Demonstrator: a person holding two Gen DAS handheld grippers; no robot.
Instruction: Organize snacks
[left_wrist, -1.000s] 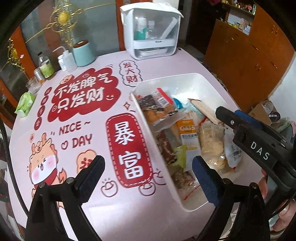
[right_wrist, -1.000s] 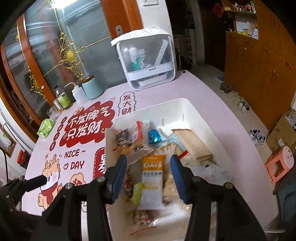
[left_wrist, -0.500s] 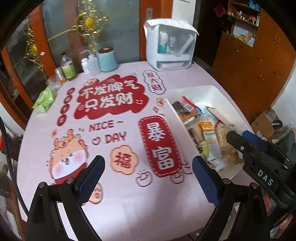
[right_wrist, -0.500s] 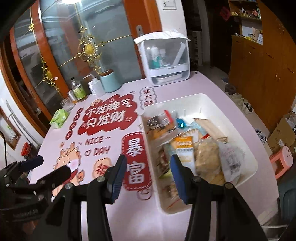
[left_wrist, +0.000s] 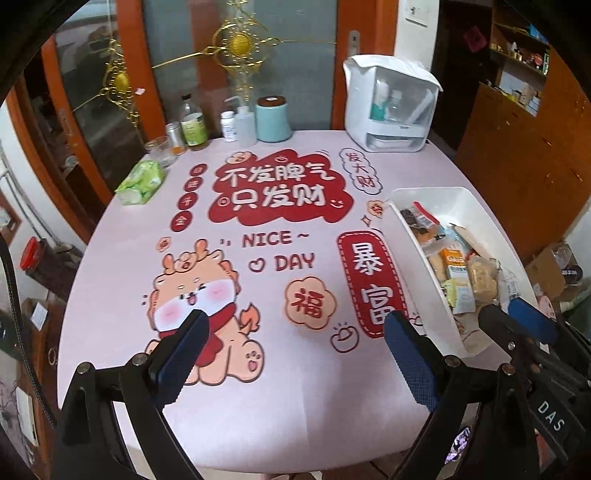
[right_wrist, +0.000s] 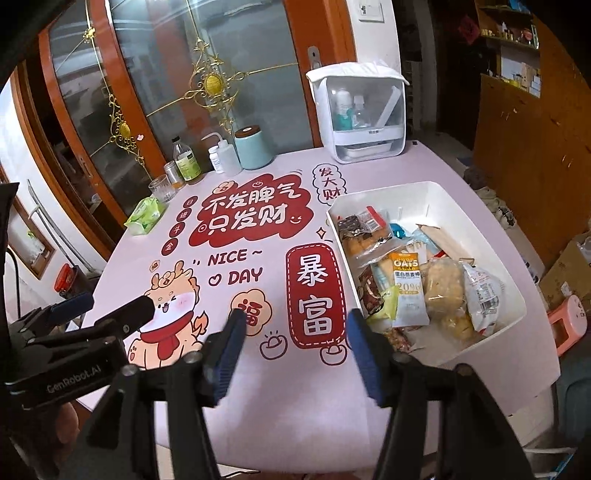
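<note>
A white bin (right_wrist: 436, 192) sits on the right side of the pink table and holds several snack packs, among them an orange oats bar (right_wrist: 406, 284) and a bag of yellow puffs (right_wrist: 443, 284). The bin also shows in the left wrist view (left_wrist: 432, 195). My left gripper (left_wrist: 295, 354) is open and empty, above the table's near edge, left of the bin. My right gripper (right_wrist: 295, 347) is open and empty, over the near edge, just left of the bin's front corner. Each gripper shows in the other's view: the right one (left_wrist: 517, 325), the left one (right_wrist: 99, 310).
A white lidded organiser box (right_wrist: 360, 114) stands at the back. A teal canister (right_wrist: 253, 147), bottles and a glass (right_wrist: 160, 188) line the back left. A green tissue pack (right_wrist: 146, 214) lies at the left edge. An orange cabinet (right_wrist: 535, 147) is on the right.
Both grippers have pulled back and up from the bin toward the table's near edge; the whole table now shows. Both stay open and empty.
</note>
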